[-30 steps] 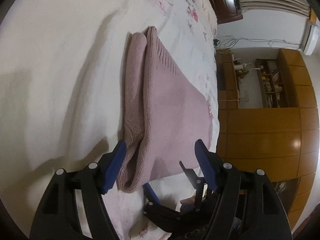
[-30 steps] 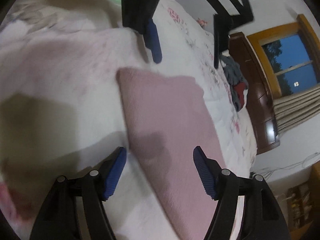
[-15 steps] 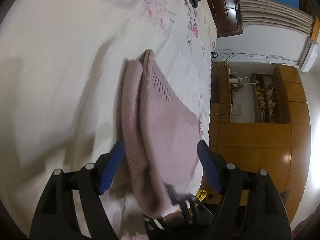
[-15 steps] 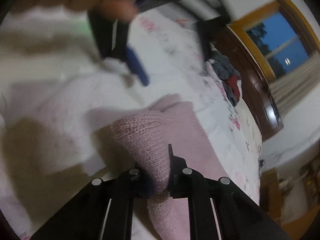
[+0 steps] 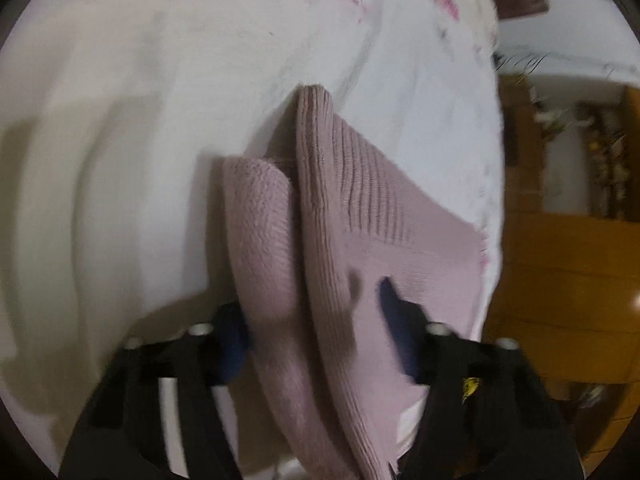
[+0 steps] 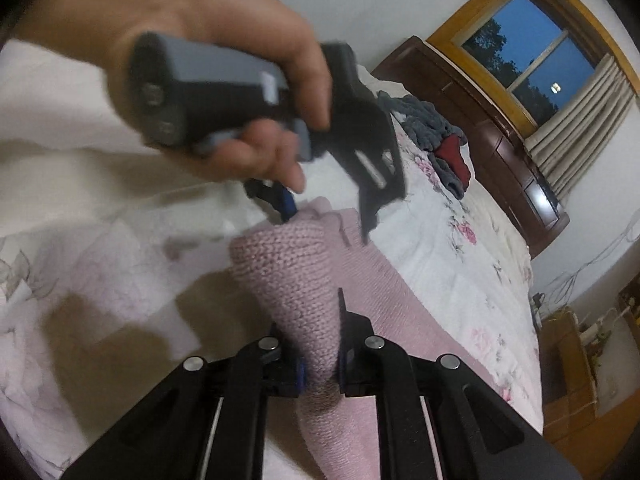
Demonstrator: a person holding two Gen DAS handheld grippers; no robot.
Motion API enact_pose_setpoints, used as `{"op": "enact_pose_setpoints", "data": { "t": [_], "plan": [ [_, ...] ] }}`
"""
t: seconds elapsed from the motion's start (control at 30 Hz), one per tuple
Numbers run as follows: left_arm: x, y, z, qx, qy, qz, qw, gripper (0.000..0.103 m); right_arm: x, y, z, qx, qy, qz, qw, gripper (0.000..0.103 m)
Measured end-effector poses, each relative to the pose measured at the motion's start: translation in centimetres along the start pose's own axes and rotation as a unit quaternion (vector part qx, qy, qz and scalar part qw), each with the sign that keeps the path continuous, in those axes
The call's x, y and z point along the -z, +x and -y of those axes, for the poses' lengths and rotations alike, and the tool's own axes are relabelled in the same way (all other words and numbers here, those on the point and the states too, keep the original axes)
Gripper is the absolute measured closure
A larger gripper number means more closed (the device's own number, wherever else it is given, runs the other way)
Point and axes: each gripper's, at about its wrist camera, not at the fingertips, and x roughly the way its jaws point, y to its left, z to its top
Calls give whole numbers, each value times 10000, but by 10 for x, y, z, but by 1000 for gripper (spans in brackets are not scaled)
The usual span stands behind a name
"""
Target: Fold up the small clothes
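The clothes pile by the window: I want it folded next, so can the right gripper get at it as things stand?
Probably not yet. The right gripper is shut on the pink knit, and the left gripper and its hand hang in between. The pile lies far across the bed.

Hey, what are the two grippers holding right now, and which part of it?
The right gripper is shut on a bunched edge of the pink knit garment. The left gripper straddles its folded edge, apparently not clamped yet.
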Motion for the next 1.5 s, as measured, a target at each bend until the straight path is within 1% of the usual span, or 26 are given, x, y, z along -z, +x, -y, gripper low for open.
{"op": "enact_pose_setpoints", "data": {
  "t": [0.03, 0.1, 0.17, 0.33, 0.63, 1.0, 1.1, 1.5],
  "plan": [
    [-2, 2, 4, -90, 52, -40, 9999, 72, 0, 0, 2, -7, 54, 14, 10000, 92],
    [-5, 1, 13, -217, 165, -64, 9996, 77, 0, -1, 6, -21, 172, 34, 9998, 92],
    [-8, -2, 20, -336, 260, -67, 9991, 79, 0, -2, 12, -26, 314, 62, 9995, 92],
    [-9, -12, 36, -469, 449, -38, 9979, 80, 1, -11, 18, -41, 523, 121, 9986, 92],
    [-5, -22, 71, -647, 702, 46, 9954, 81, 0, -27, 42, -16, 895, 186, 9958, 92],
    [5, -37, 140, -831, 1198, 138, 9892, 81, 5, -59, 74, 88, 1361, 289, 9902, 92],
    [11, -37, 161, -868, 1300, 177, 9875, 81, 8, -68, 84, 135, 1478, 310, 9884, 92],
    [29, -36, 226, -1033, 1647, 258, 9806, 81, 18, -95, 116, 278, 1888, 391, 9808, 92]
  ]
}}
